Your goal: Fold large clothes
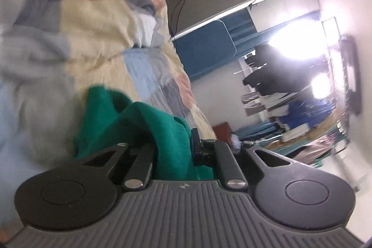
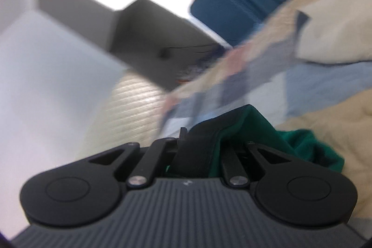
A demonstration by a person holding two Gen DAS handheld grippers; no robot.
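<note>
Both grippers, left [image 1: 173,152] & right [image 2: 197,150], pinched green garment [image 1: 139,122] over quilt [image 1: 97,38]; bunched cloth could slip, skewing fold.

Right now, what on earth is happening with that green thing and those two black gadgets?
A person is working two handheld grippers over a bed to fold a green garment. The left gripper has green cloth bunched between its fingers, and the right gripper is likewise clamped on a fold of it. The rest of the garment trails loose over the patchwork quilt. Both views are tilted and blurred, so no neat fold shows yet.
</note>
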